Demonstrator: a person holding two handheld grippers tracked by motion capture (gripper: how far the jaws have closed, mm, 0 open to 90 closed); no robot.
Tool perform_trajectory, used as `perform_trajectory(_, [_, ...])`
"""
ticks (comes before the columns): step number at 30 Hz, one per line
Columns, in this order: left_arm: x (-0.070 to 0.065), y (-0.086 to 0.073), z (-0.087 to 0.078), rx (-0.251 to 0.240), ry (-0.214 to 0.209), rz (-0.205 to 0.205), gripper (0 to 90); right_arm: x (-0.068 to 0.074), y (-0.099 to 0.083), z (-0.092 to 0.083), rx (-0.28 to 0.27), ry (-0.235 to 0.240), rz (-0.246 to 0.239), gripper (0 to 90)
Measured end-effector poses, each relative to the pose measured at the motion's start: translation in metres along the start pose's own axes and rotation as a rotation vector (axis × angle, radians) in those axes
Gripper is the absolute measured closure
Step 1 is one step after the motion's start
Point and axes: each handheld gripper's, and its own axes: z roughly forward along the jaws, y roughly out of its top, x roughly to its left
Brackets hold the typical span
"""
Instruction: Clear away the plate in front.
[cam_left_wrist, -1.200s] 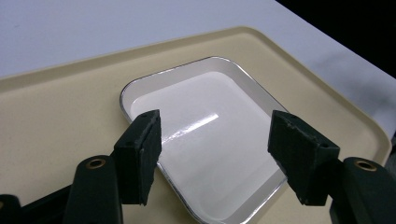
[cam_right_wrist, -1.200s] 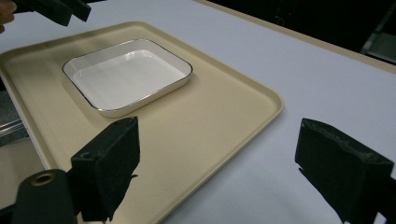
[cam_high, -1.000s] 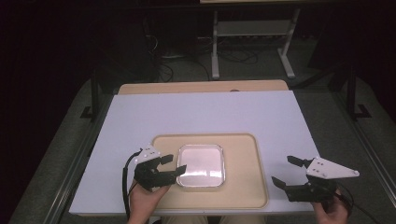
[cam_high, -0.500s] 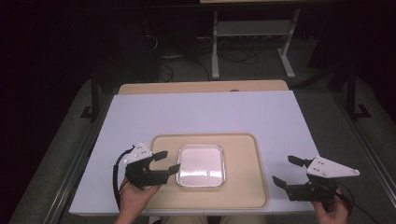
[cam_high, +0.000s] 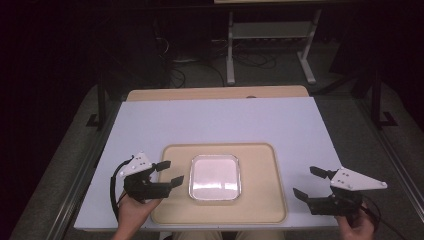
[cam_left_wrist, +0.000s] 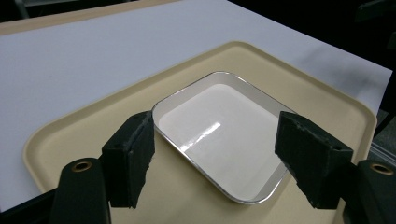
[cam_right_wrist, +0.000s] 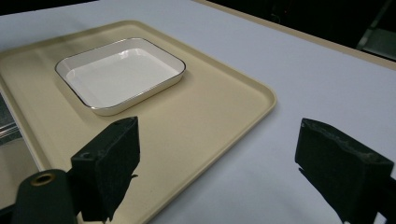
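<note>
table (cam_high: 220, 120): a white board lies over a tan wooden top, whose far edge shows as a strip behind the board. the dark floor beyond it carries a white metal stand (cam_high: 270, 45) and loose cables.

tray (cam_high: 260, 200): beige, rectangular with rounded corners and a raised rim. it lies flat on the white board at the near edge, about midway between the two hands. in the right gripper view its corner (cam_right_wrist: 261, 100) ends on the white surface.

dish (cam_high: 215, 176): white, shallow, square with rounded corners and a thin metallic rim. it sits flat inside the tray, left of the tray's middle and apart from every tray wall. it appears in the left gripper view (cam_left_wrist: 219, 135) and in the right gripper view (cam_right_wrist: 121, 74). nothing lies in it.

left gripper (cam_high: 169, 172): held in a hand over the left end of the tray, pointing toward the dish. the jaws stand wide apart and have just been opening further. nothing is between the pads; in its own view (cam_left_wrist: 215, 158) the dish lies beyond them, untouched.

right gripper (cam_high: 310, 182): held in a hand over the white board, just off the right end of the tray, well apart from the dish. jaws wide apart, nothing between them; its own view (cam_right_wrist: 215, 168) confirms this.
</note>
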Motion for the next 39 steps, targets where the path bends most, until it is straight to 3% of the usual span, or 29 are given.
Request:
perform_trajectory(6, [0.004, -0.005, -0.008, -0.013, -0.008, -0.002, 24.7, -0.002, -0.001, -0.001, 0.002, -0.003, 0.003, 13.0])
perform_trajectory(26, [0.016, -0.032, -0.035, -0.052, 0.078, -0.006, 20.1, -0.003, -0.005, -0.001, 0.018, -0.006, 0.005, 13.0])
perform_trajectory(34, [0.016, -0.040, -0.033, -0.038, 0.072, -0.032, 20.0, -0.002, -0.006, 0.003, 0.035, 0.004, 0.002, 13.0])
perform_trajectory(39, [0.013, -0.041, -0.033, -0.032, 0.083, -0.012, 20.0, 0.003, -0.005, 0.010, 0.066, 0.021, -0.018, 13.1])
